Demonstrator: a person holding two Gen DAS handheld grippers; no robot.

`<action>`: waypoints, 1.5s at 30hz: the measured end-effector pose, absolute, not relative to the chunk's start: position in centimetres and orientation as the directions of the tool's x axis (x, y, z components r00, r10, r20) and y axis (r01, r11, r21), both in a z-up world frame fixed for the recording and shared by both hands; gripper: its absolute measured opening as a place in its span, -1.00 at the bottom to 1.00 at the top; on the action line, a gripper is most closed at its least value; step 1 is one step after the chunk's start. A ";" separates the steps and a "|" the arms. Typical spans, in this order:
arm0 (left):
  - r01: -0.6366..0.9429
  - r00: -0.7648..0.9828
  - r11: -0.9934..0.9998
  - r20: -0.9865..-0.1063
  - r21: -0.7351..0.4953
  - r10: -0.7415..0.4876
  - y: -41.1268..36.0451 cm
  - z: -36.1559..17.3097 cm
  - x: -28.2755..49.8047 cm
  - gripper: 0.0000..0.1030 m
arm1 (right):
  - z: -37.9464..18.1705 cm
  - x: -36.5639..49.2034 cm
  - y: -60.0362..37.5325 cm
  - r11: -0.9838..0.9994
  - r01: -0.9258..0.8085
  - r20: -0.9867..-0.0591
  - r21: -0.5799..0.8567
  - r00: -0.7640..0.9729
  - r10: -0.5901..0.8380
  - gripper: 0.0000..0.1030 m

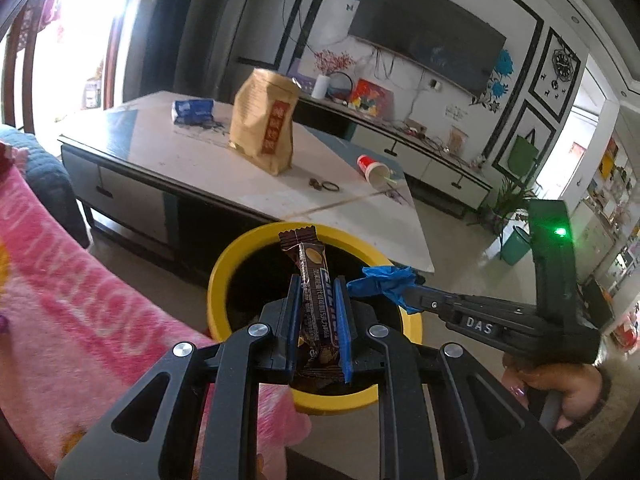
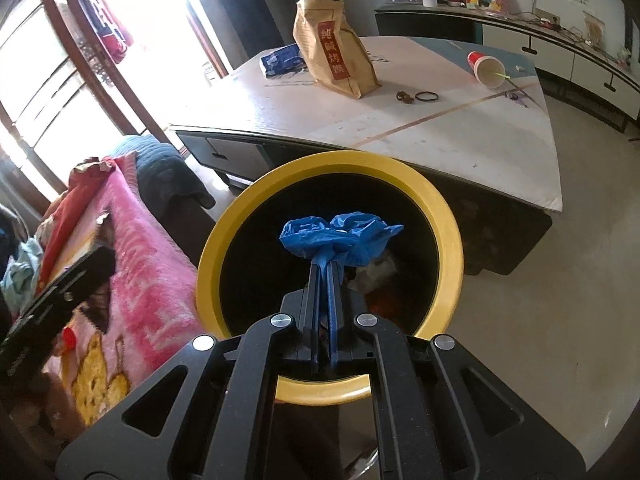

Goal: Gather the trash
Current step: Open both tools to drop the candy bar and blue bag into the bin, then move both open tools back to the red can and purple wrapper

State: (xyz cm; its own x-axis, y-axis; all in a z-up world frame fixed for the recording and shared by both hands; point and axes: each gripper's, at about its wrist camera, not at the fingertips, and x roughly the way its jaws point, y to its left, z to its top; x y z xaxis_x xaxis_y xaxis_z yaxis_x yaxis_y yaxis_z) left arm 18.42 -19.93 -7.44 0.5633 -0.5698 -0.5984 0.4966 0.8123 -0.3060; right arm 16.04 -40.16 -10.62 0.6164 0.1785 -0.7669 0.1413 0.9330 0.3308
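A yellow-rimmed bin point(image 1: 224, 276) point(image 2: 452, 220) with a dark inside stands on the floor by the low table. My left gripper point(image 1: 318, 280) is shut on a brown snack wrapper point(image 1: 314, 276), which sticks up over the bin's mouth. From the right, my right gripper point(image 1: 412, 294) point(image 2: 325, 266) reaches over the same opening, shut on a crumpled blue glove point(image 1: 384, 284) point(image 2: 340, 234). A hand point(image 1: 560, 384) grips its handle. Some white and reddish trash point(image 2: 380, 276) lies deep in the bin.
The low table point(image 1: 208, 172) point(image 2: 460, 136) carries a brown paper bag point(image 1: 264, 120) point(image 2: 336, 48), a blue packet point(image 1: 194, 110) point(image 2: 280, 60), a tipped red paper cup point(image 1: 372, 168) point(image 2: 486, 66) and a hair band point(image 2: 426, 97). A pink blanket point(image 1: 80, 300) point(image 2: 140, 264) lies left.
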 end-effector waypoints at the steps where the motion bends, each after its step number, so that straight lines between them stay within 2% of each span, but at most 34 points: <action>1: 0.499 0.559 0.809 -0.598 -0.311 -0.574 -20.3 -7.7 18.6 -0.70 | -10.7 16.0 -40.3 0.933 0.144 -0.767 0.330 0.617 0.176 -0.97; 2: 0.501 0.557 0.807 -0.596 -0.313 -0.578 -20.5 -7.9 18.8 -0.67 | -10.6 15.9 -40.4 0.932 0.149 -0.765 0.330 0.621 0.172 -0.94; 3: 0.507 0.553 0.803 -0.596 -0.313 -0.582 -20.8 -8.1 19.0 -0.60 | -10.7 15.9 -40.5 0.930 0.159 -0.764 0.332 0.623 0.166 -0.80; 4: 0.507 0.554 0.804 -0.598 -0.309 -0.579 -20.9 -8.3 19.2 -0.20 | -10.7 15.9 -40.7 0.928 0.167 -0.765 0.332 0.624 0.162 -0.67; 5: 0.499 0.564 0.813 -0.600 -0.300 -0.567 -20.8 -8.5 19.3 0.41 | -10.7 15.9 -40.8 0.927 0.173 -0.763 0.333 0.627 0.157 -0.40; 6: 0.489 0.576 0.820 -0.596 -0.299 -0.560 -20.7 -8.6 19.4 0.61 | -10.7 15.8 -40.9 0.926 0.185 -0.759 0.330 0.635 0.144 -0.23; 7: 0.490 0.575 0.815 -0.588 -0.310 -0.569 -20.5 -8.6 19.4 0.65 | -10.6 15.8 -41.0 0.926 0.187 -0.758 0.329 0.637 0.141 -0.22; 9: 0.484 0.581 0.817 -0.583 -0.313 -0.567 -20.1 -8.6 19.2 0.66 | -10.6 15.8 -41.0 0.927 0.185 -0.757 0.326 0.639 0.138 -0.18; 11: 0.461 0.600 0.834 -0.586 -0.303 -0.545 -19.3 -8.6 19.1 0.77 | -10.3 15.8 -40.8 0.926 0.177 -0.743 0.334 0.654 0.143 -0.14; 12: 0.452 0.604 0.837 -0.585 -0.307 -0.541 -18.9 -8.4 19.0 0.78 | -10.1 15.8 -40.6 0.926 0.168 -0.734 0.339 0.662 0.149 -0.06; 18: 0.359 0.670 0.882 -0.573 -0.306 -0.472 -14.8 -7.7 18.3 0.81 | -8.1 15.5 -38.1 0.935 0.066 -0.664 0.347 0.721 0.196 0.04; 29: 0.185 0.776 0.939 -0.544 -0.289 -0.320 -6.9 -5.5 16.2 0.81 | -5.9 15.4 -30.8 0.931 -0.157 -0.606 0.331 0.721 0.337 0.09; 45: -0.035 0.809 0.949 -0.567 -0.312 -0.157 3.3 -5.2 11.5 0.81 | -5.0 17.8 -19.9 0.871 -0.390 -0.617 0.300 0.617 0.489 0.10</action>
